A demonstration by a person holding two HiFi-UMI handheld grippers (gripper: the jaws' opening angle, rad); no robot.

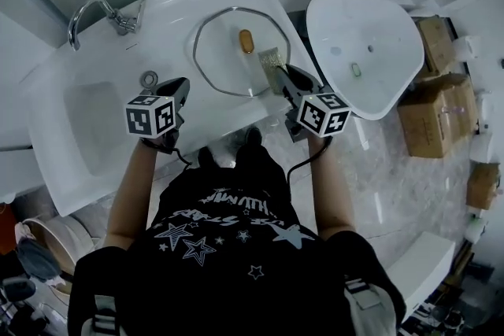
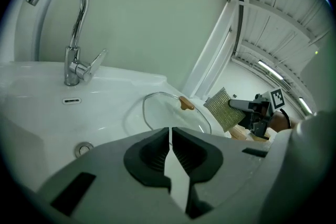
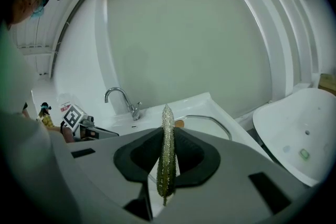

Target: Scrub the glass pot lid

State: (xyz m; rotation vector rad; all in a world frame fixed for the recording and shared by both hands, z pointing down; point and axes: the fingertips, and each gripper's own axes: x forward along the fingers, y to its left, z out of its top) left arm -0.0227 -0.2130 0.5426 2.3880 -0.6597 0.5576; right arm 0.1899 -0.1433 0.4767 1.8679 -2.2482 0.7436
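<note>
Glass pot lid lies flat, knob up, on the washbasin's right end, beside its bowl. My right gripper's jaws clamp a scouring pad over the lid's near rim. My left gripper's jaws are closed together, holding nothing.

No legible text; white print on black shirt unreadable.

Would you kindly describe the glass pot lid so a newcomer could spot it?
Find the white washbasin with the chrome tap. On its counter, right of the bowl, lies the glass pot lid. Unlike the scouring pad near it, it is a clear, metal-rimmed disc with a brown knob.
</note>
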